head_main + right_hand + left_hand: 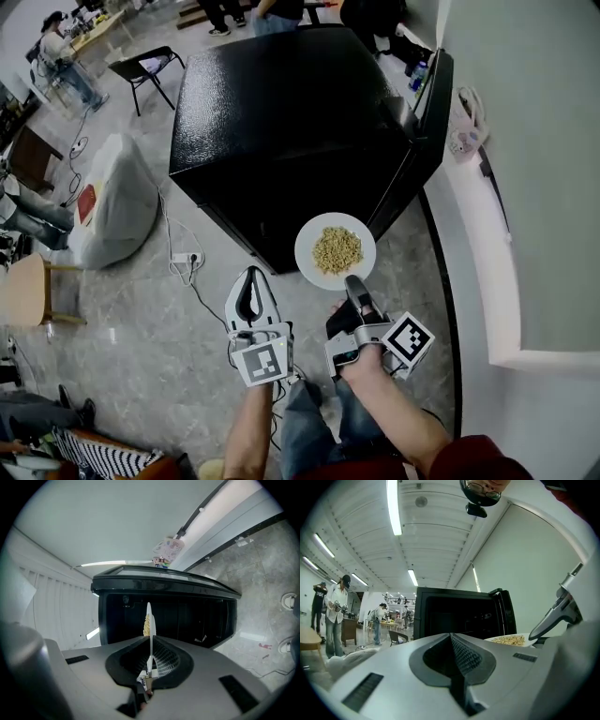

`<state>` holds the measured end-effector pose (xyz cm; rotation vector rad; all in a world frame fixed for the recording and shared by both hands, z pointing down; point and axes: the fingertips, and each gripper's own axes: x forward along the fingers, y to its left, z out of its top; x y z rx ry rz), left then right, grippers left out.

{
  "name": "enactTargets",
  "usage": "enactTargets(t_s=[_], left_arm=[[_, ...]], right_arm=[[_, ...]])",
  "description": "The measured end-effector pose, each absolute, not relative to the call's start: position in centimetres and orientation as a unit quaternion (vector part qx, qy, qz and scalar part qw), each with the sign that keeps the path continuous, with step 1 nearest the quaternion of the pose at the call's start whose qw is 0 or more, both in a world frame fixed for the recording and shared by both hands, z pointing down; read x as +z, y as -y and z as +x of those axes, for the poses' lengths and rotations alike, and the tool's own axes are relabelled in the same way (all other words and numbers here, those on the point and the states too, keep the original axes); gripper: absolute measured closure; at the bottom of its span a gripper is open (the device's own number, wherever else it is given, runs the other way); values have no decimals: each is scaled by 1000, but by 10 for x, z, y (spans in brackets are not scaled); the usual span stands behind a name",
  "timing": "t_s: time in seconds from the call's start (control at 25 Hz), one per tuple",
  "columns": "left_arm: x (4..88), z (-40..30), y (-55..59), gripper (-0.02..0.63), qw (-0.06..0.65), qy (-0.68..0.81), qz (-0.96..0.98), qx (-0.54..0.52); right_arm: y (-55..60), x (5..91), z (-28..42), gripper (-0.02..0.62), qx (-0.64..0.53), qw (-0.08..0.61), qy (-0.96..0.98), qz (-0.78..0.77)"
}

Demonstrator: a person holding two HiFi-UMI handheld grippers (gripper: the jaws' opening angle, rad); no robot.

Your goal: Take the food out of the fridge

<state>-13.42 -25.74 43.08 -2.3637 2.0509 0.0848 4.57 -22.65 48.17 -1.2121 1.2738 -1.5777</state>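
A white plate (314,264) heaped with yellowish food (337,248) hangs in front of the black fridge (281,122). My right gripper (354,286) is shut on the plate's near rim; in the right gripper view the plate (149,634) shows edge-on between the jaws, with food (146,624) on its left face. My left gripper (251,292) is shut and holds nothing, left of the plate and apart from it. From the left gripper view the plate (508,640) sits at the right, before the fridge's dark open inside (459,616). The fridge door (427,122) stands open to the right.
A white wall ledge (487,234) runs along the right. On the grey floor lie a power strip with cable (183,258), a pale beanbag (112,202) and a black chair (145,67). A wooden stool (26,292) stands at far left. People stand in the background (335,613).
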Motion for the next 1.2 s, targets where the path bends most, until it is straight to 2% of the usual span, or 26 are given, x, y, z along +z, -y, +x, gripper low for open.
enactTargets(t_s=[1.2], left_arm=[[314, -137, 204, 594, 38, -664, -747, 10]], right_arm=[[172, 358, 52, 562, -627, 362, -517, -457]])
